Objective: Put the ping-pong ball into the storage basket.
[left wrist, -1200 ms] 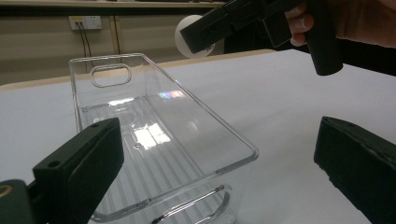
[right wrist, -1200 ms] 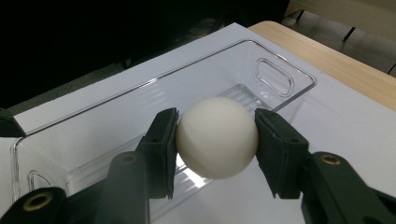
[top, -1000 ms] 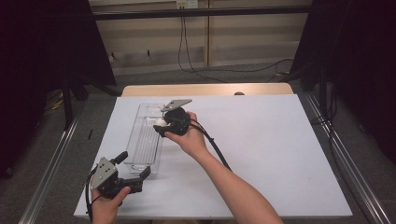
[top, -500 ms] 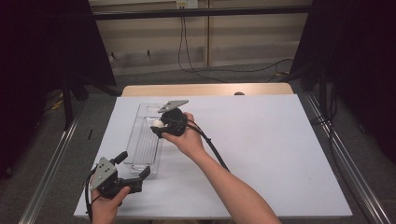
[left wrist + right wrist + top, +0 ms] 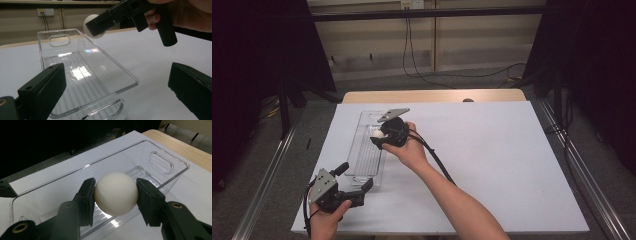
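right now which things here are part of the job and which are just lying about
In the job:
- white ball, clamped in the right gripper
- clear plastic bin, under the ball
- left gripper, open beside the bin's near end

Lying about:
- cables on the floor beyond the table
- wall socket

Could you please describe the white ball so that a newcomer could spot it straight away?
Start at the white table and find the clear plastic bin on its left side. Above it, the right tongs pinch the ball, the one round, matte white thing there.
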Action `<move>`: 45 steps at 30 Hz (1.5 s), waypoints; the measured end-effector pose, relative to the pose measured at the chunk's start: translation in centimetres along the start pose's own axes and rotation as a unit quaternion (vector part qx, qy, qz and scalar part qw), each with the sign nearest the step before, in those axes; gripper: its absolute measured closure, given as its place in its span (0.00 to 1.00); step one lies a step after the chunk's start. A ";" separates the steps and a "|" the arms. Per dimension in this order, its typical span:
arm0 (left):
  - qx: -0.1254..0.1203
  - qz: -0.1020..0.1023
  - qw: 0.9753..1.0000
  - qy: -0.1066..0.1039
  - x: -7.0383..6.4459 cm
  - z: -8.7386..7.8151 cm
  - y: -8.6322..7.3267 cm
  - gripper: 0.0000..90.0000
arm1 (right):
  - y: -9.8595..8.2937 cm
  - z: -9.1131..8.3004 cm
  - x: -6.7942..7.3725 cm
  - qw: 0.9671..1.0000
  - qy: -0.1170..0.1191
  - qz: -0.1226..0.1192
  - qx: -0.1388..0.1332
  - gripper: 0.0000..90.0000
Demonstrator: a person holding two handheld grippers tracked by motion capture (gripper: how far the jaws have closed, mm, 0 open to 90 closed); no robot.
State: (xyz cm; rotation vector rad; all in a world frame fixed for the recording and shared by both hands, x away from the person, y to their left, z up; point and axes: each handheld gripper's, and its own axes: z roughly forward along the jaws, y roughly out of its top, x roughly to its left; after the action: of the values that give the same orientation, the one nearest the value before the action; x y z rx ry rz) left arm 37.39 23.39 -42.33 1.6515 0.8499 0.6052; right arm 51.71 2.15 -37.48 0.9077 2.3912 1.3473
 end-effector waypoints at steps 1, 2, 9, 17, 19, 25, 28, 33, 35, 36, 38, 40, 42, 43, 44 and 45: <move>0.001 0.000 1.000 0.001 0.0 0.0 0.0 0.02 | 0.0 0.0 0.0 1.000 -0.002 0.001 0.000 0.57; 0.000 0.001 1.000 0.001 0.0 0.0 0.0 0.02 | 0.0 0.1 0.1 1.000 -0.003 0.003 0.001 0.57; -0.001 -0.001 1.000 -0.001 -0.1 0.1 0.0 0.02 | 0.0 0.5 0.4 1.000 0.003 0.000 0.002 0.57; 0.000 -0.001 1.000 0.000 -0.2 0.1 0.0 0.02 | -0.3 1.4 0.7 1.000 0.007 0.001 0.007 0.57; -0.002 -0.003 1.000 0.000 -0.2 0.1 0.0 0.02 | -0.3 1.5 0.8 1.000 0.008 0.001 0.007 0.57; -0.002 -0.003 1.000 0.000 -0.2 0.1 0.0 0.02 | -0.4 1.7 1.0 1.000 0.004 0.004 -0.001 0.45; 0.001 0.000 1.000 0.001 -0.1 0.0 0.0 0.02 | -0.3 1.4 0.9 1.000 0.006 0.005 -0.002 0.42; 0.002 0.004 1.000 -0.003 0.0 0.0 0.0 0.02 | -0.3 0.3 0.4 1.000 0.010 0.009 -0.016 0.34; 0.002 0.004 1.000 -0.003 0.0 0.0 0.0 0.02 | -0.5 -0.2 0.1 1.000 0.012 0.015 -0.023 0.28; 0.004 0.005 1.000 0.000 0.0 0.0 0.0 0.02 | -0.6 -0.4 -0.1 0.999 0.012 0.018 -0.026 0.27; 0.001 -0.001 1.000 0.000 -0.2 0.0 0.0 0.02 | -0.9 -0.9 -0.5 0.999 0.009 0.020 -0.026 0.24; 0.002 0.005 1.000 -0.001 -0.1 0.0 0.0 0.02 | -1.2 -1.3 -0.8 0.999 0.011 0.026 -0.029 0.22; 0.002 0.004 1.000 0.000 -0.1 0.0 0.0 0.02 | -1.5 -1.7 -1.0 0.999 0.013 0.028 -0.033 0.21; 0.001 0.002 1.000 0.001 -0.1 0.1 0.0 0.02 | -1.5 -1.8 -1.1 0.999 0.014 0.028 -0.035 0.19; 0.001 0.002 1.000 0.001 -0.1 0.1 0.0 0.02 | -1.6 -1.9 -1.2 0.999 0.013 0.033 -0.037 0.19; 0.001 0.001 1.000 0.002 -0.1 0.1 0.0 0.02 | -1.7 -2.1 -1.3 0.999 0.014 0.028 -0.038 0.18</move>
State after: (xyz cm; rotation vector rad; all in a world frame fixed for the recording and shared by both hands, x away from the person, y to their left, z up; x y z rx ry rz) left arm 37.34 23.26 -42.36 1.6544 0.8513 0.6088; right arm 51.00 -0.76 -37.86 0.9489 2.3335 1.4694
